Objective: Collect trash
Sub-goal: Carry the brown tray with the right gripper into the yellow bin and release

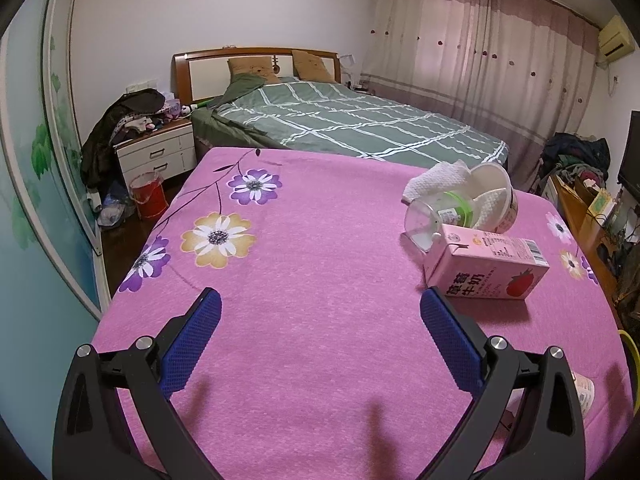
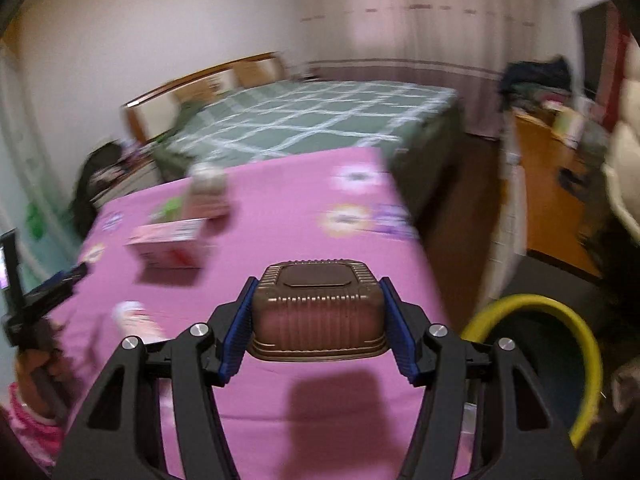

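Observation:
My right gripper is shut on a brown ribbed plastic tub, held upside down above the pink flowered cloth. A yellow-rimmed bin stands just right of it, below the cloth's edge. My left gripper hangs open over the cloth with nothing between its blue pads. Ahead to its right lie a pink strawberry milk carton, a clear bottle with a green label, a white paper bowl and a crumpled tissue. The right wrist view shows the carton blurred.
A small pink cup lies by the left gripper's right finger, near the yellow rim. Behind the cloth stand a green checked bed, a nightstand, a red bucket and a cluttered orange desk. A hand and pink sleeve hold the left gripper.

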